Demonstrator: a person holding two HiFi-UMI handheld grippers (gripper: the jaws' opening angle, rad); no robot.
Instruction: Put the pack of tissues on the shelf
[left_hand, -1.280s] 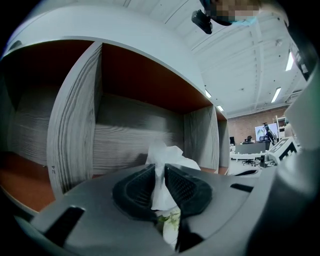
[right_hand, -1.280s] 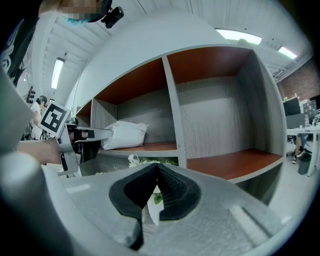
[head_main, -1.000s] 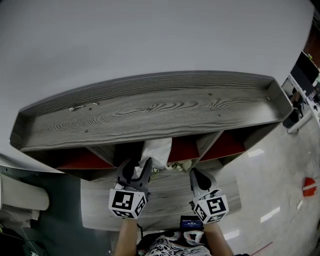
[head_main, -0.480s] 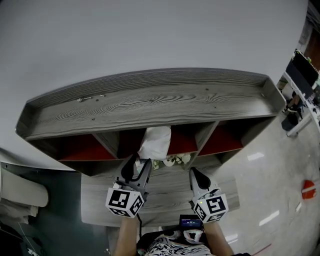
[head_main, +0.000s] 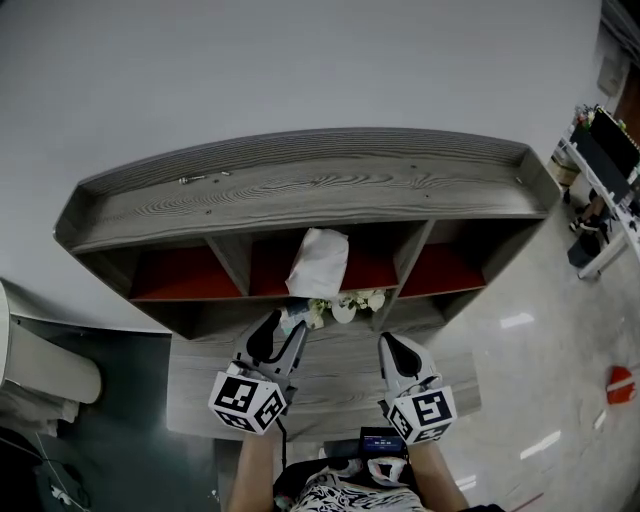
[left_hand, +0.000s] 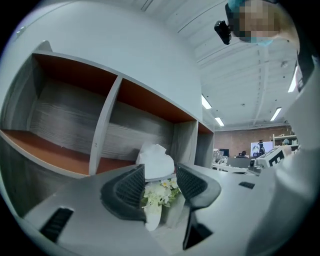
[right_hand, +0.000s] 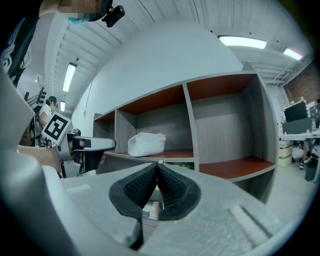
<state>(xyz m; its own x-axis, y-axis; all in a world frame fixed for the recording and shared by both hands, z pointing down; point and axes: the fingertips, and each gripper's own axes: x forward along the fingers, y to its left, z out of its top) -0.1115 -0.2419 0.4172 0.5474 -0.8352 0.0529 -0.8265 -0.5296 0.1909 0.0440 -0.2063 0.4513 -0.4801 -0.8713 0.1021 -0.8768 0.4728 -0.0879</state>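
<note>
**A:** Any writing you can read?

**B:** Hardly any. The marker cubes (head_main: 245, 402) on both grippers carry black-and-white square patterns, not words. A small screen (head_main: 383, 443), well in front of the shelf (head_main: 300, 190) near the person's body, glows blue, but its text is too small to read. Any print on the pack of tissues (head_main: 318, 262) can't be made out either.

**A:** How does the pack look?

**B:** White, soft and a bit crumpled, with a plain-looking wrapper. It lies on the red floor of the shelf's middle compartment, with one end toward the front edge. The right gripper view shows it (right_hand: 146, 143) resting there alone, with nothing touching it.

**A:** And the claws?

**B:** The left gripper (head_main: 285, 325) is in front of that middle compartment with its jaws spread wide, gripping nothing. In the left gripper view, the pack (left_hand: 156, 161) and some white flowers (left_hand: 159, 192) show in the gap, beyond the pads. The flowers stand just below the pack's compartment. The right gripper (head_main: 388, 342) is in front of the shelf to the right, its jaws pressed together and empty.
</note>
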